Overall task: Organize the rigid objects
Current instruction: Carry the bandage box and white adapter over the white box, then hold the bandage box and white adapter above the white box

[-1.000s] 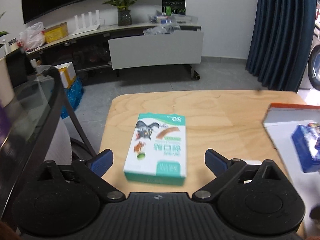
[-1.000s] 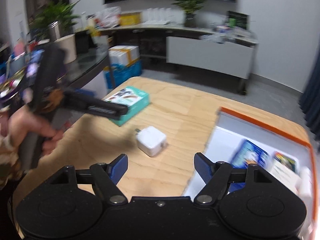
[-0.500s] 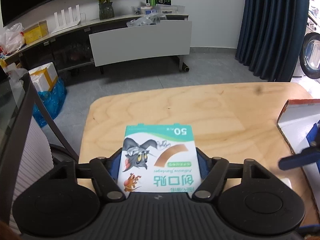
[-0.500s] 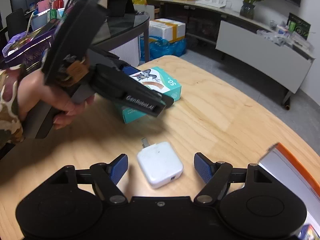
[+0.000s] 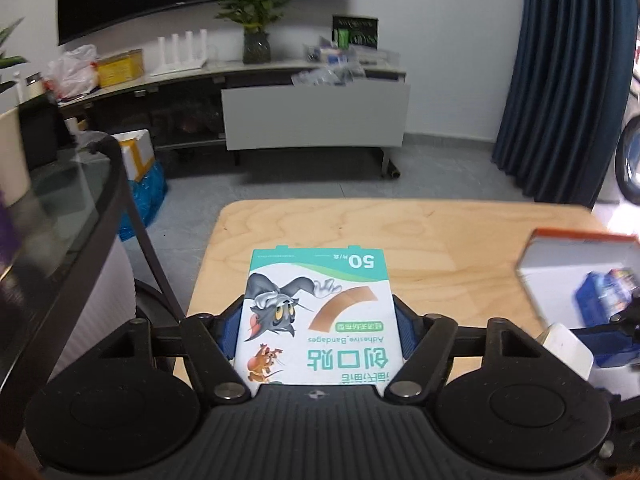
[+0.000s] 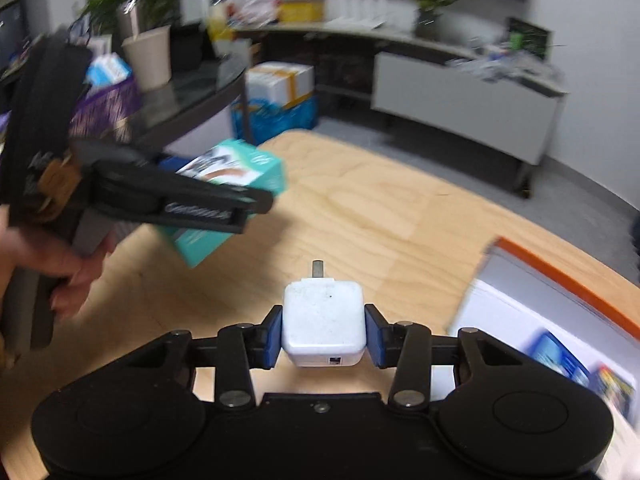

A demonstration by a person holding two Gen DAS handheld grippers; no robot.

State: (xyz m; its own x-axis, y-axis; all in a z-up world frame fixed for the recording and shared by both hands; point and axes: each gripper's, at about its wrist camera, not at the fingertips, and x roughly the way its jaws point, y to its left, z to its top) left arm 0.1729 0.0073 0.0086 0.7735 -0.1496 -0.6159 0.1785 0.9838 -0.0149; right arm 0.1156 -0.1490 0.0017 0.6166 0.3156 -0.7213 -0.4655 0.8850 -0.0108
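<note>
Left claw [image 5: 318,330] clamps bandage box [image 5: 318,316]; right claw [image 6: 323,336] closing on charger [image 6: 323,320] above wooden table [image 6: 380,208].

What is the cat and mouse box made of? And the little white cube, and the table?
The bandage box looks like thin printed cardboard with a slight sheen, with folded edges and flat colour print. The white charger cube looks like smooth hard plastic with rounded corners; its prong looks metal. The table looks like pale plywood, matte: wavy grain shows.
</note>
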